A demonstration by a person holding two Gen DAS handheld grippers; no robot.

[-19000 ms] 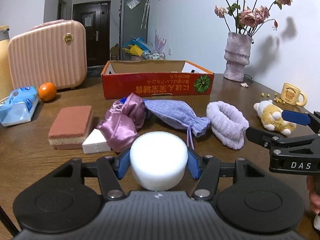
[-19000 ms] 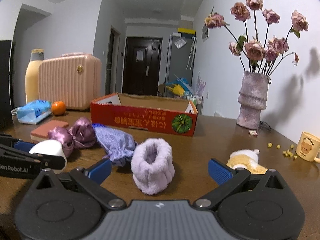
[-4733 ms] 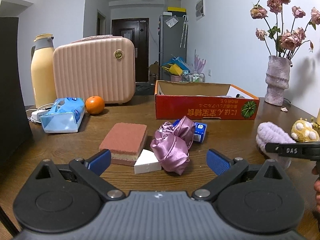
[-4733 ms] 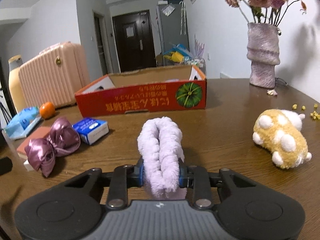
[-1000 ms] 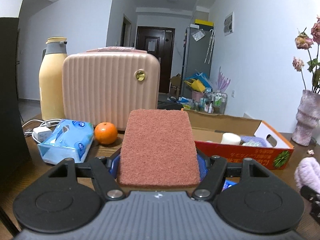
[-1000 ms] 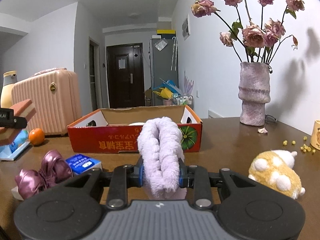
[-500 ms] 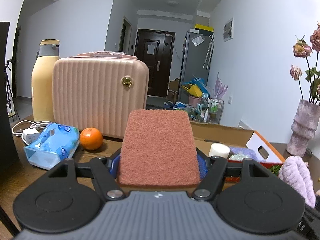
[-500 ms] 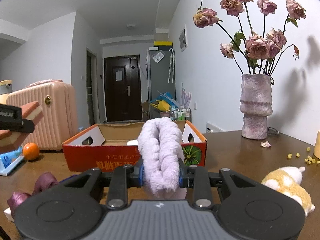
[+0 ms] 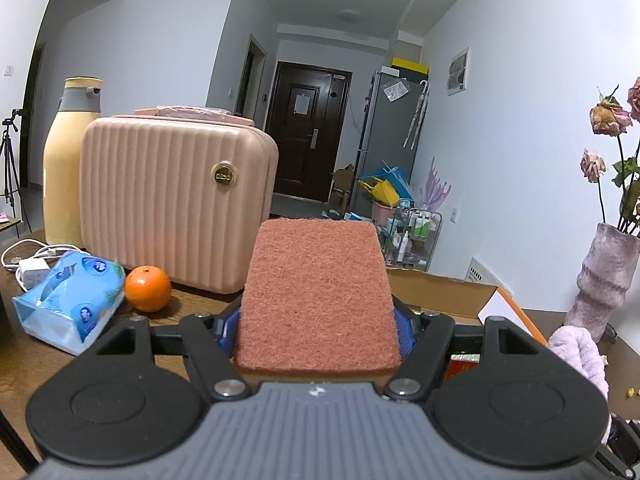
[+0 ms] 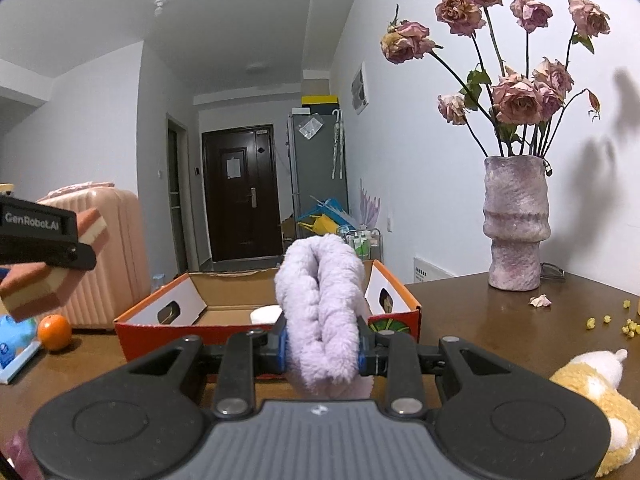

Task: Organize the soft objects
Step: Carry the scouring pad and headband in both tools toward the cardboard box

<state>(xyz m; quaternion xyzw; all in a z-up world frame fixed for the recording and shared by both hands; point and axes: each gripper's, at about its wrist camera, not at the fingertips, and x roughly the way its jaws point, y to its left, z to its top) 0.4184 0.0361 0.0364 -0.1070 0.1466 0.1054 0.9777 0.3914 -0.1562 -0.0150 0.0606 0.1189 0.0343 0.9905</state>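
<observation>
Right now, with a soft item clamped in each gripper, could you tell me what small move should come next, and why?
Probably carry the right gripper forward over the open cardboard box and release the lavender plush band. The box lies just ahead of it and holds a white sponge. The left gripper holds the scouring sponge farther left.

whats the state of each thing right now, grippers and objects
left hand-held gripper: shut on sponge
sponge: held off the table
right hand-held gripper: shut on lilac headband
lilac headband: squeezed, held up
cardboard box: open, white round sponge inside
plush toy: lying on table
vase: upright
</observation>
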